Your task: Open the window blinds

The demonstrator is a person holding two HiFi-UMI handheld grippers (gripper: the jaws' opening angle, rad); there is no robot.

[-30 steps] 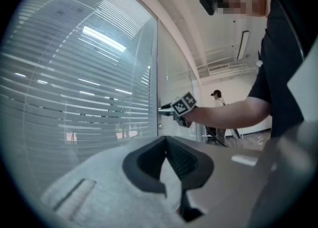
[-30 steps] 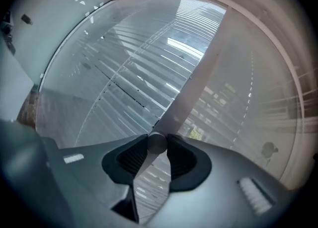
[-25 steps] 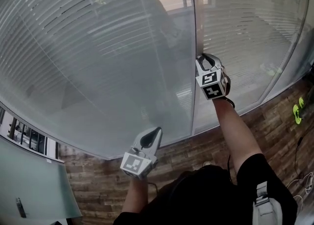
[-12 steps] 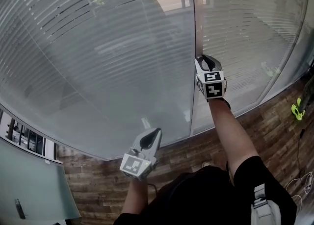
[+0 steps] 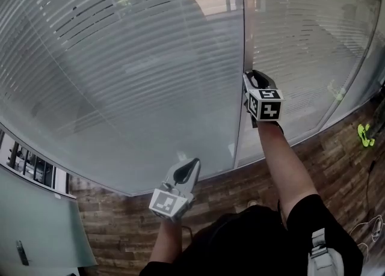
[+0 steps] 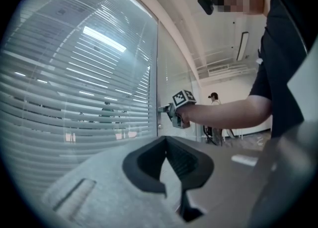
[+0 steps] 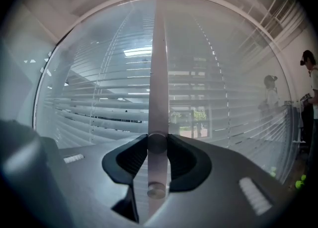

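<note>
Horizontal window blinds hang behind two glass panes that meet at a thin upright post. My right gripper is held level against that post, shut on a small round knob that sits between its pads. A second small round stud shows lower on the post. My left gripper hangs low in front of the left pane, apart from the glass, its tips together on nothing. From the left gripper view, the right gripper is seen at the post.
A wood-plank floor runs along the foot of the glass. A pale tabletop is at the lower left. Green objects and cables lie on the floor at right. A person stands far off.
My right gripper has rolled about its own axis on the knob, so its marker cube faces differently. The slats in the left pane stand out more distinctly. The left gripper has stayed put.
</note>
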